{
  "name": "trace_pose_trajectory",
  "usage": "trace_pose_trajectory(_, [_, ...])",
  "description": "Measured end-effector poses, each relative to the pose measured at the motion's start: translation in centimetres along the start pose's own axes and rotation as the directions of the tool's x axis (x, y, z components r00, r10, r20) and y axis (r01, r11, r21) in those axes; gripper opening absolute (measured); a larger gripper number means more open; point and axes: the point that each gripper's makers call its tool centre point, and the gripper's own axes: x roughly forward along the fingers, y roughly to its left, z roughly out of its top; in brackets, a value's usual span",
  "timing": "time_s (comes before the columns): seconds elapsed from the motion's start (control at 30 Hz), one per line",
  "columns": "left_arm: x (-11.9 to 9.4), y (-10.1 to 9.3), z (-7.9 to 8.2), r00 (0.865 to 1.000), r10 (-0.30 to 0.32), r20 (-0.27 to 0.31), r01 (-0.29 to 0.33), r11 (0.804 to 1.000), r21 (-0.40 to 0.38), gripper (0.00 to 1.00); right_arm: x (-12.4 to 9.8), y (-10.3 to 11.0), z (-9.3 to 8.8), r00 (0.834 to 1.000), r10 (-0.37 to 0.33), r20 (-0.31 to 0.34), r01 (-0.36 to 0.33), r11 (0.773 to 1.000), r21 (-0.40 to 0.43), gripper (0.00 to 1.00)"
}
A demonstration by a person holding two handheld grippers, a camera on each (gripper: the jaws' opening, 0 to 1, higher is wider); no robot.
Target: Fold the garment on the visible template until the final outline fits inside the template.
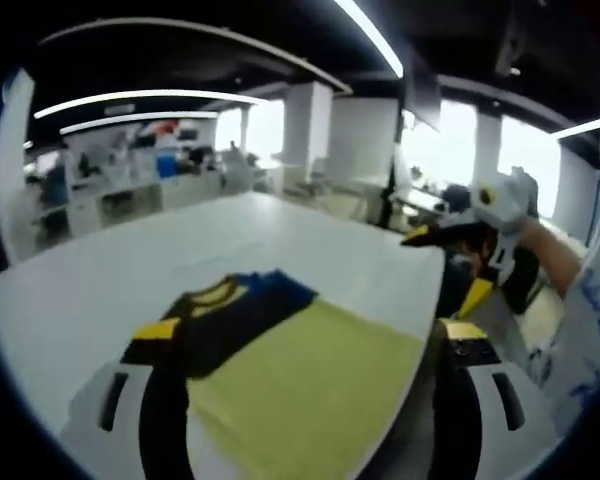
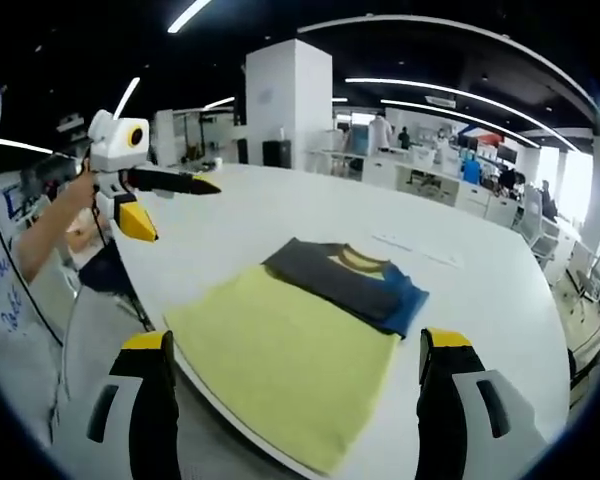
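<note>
A folded garment (image 1: 280, 390), yellow with a black-and-blue collar end (image 1: 230, 315), lies flat on the white table (image 1: 90, 280) near its front edge. My left gripper (image 1: 310, 332) hovers open over it, one jaw on each side and nothing between them. The right gripper (image 1: 458, 262) hangs in the air at the right, off the table's corner, open and empty. From the right gripper view the garment (image 2: 270, 340) lies under my open right gripper (image 2: 295, 340). The left gripper (image 2: 158, 200) is held up at the left, jaws apart. Faint marks (image 2: 415, 250) lie on the table beyond the collar.
The person's hand and white sleeve (image 1: 580, 310) hold the grippers at the table's near side (image 2: 20, 270). The white table (image 2: 490, 300) stretches far beyond the garment. Desks, pillars and people fill the office behind it.
</note>
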Motion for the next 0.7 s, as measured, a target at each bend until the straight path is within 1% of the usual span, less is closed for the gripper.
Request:
trace_pose_trajectory(0.17, [-0.5,0.0,-0.2,1.0,0.001,-0.003,-0.001,1.0,0.001,1.0,0.0,0.1,0.0,1.0,0.002,0.004,-0.002,1.0,0.001,1.0])
trace_pose_trajectory(0.27, [-0.8,-0.2,-0.2,1.0,-0.009,-0.001,0.009,1.0,0.002,1.0,0.0,0.1,0.0,1.0,0.003,-0.001,-0.003,1.0,-0.001,1.0])
trace_pose_trajectory(0.33, [-0.9,-0.3,-0.3,1.0,-0.009,-0.002,0.009,1.0,0.015,1.0,0.0,0.2,0.0,1.0,0.004,-0.001,-0.004,1.0,-0.001,1.0])
trace_pose_trajectory(0.57, [-1.4,-0.1,-1.4,1.0,-0.005,-0.017,0.005,1.0,-0.001,1.0,-0.2,0.3,-0.3,1.0,0.002,-0.014,-0.002,1.0,-0.005,1.0])
trace_pose_trajectory(0.7, [-1.6,0.1,-2.1,1.0,0.003,-0.025,-0.003,1.0,-0.01,1.0,-0.2,0.3,-0.8,1.0,-0.002,-0.025,0.002,1.0,0.004,1.0])
